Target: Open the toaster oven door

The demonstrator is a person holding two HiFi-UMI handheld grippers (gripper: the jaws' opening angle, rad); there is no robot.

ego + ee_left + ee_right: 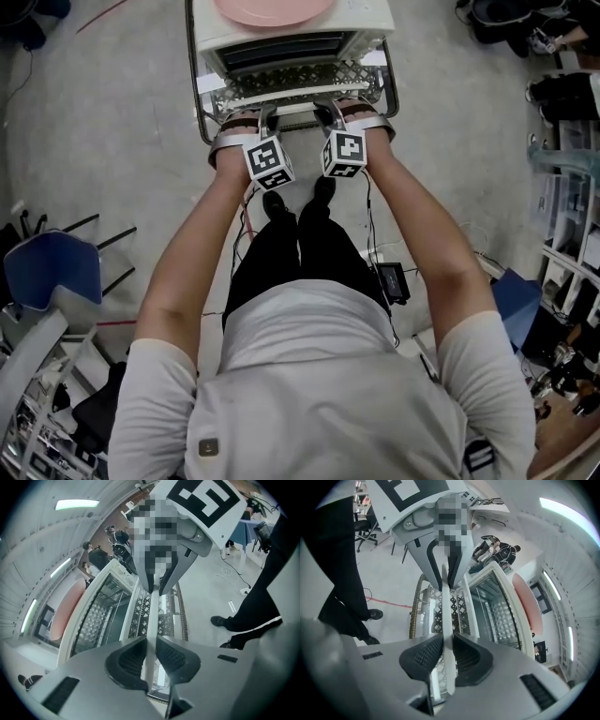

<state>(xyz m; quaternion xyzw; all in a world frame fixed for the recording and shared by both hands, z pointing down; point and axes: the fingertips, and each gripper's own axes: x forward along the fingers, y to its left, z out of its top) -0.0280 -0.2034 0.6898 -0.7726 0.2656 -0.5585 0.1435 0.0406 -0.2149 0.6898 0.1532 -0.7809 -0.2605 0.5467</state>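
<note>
The white toaster oven [291, 33] stands at the top of the head view, its glass door [295, 86] swung down toward me and the wire rack showing inside. My left gripper [265, 118] and right gripper [327, 114] sit side by side on the door's white handle bar [296, 120]. In the left gripper view the handle [152, 613] runs between the dark pads of the left gripper [151, 656], which press on it. The right gripper view shows the handle [446, 620] clamped the same way in the right gripper [448, 656]. A pink plate [272, 9] lies on the oven's top.
The oven rests on a low metal frame [389, 94] on the grey floor. My feet [300, 202] stand just before it. A blue chair [52, 267] is at the left, a black box [392, 281] with cables at the right, and shelves [572, 216] at the far right.
</note>
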